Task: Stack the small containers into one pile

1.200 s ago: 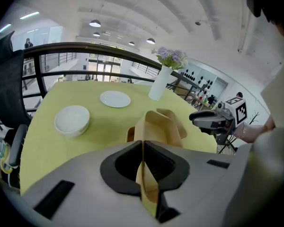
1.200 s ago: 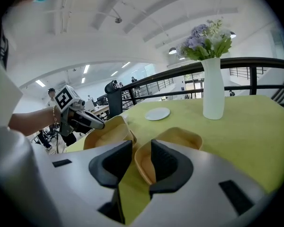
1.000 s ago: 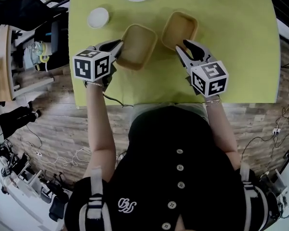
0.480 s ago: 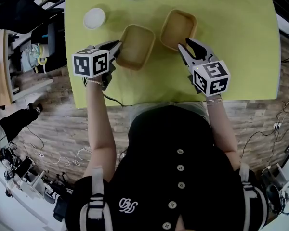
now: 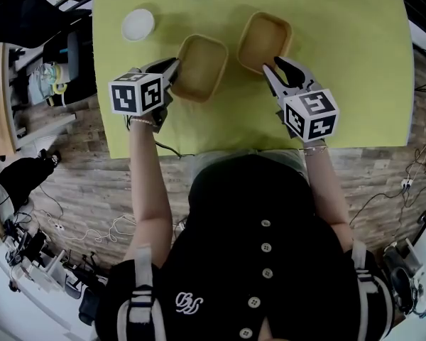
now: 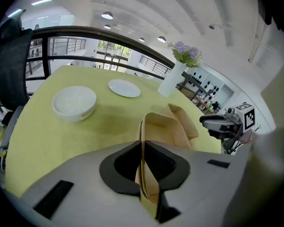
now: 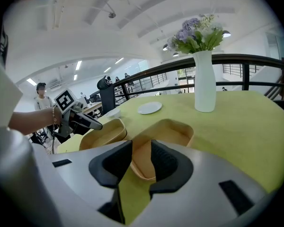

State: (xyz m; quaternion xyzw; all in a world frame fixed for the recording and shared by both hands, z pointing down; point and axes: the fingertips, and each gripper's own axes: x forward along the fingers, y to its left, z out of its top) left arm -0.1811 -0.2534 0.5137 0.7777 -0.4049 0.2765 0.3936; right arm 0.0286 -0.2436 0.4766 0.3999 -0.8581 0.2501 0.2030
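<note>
While the left tool [image 5: 173, 67] pinches the left container's [image 5: 199, 66] near wall (jaws just easing wider), the right container [image 5: 264, 41] rests on the counter [image 5: 355, 84] at its two o'clock, nearest the spread right tool [image 5: 271, 65].

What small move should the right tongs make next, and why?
Probably close the right tongs on the near rim of the right tan rectangular container: they stand open at it, while the left tongs, whose jaws have just opened a little, pinch the wall of the left tan rectangular container.
</note>
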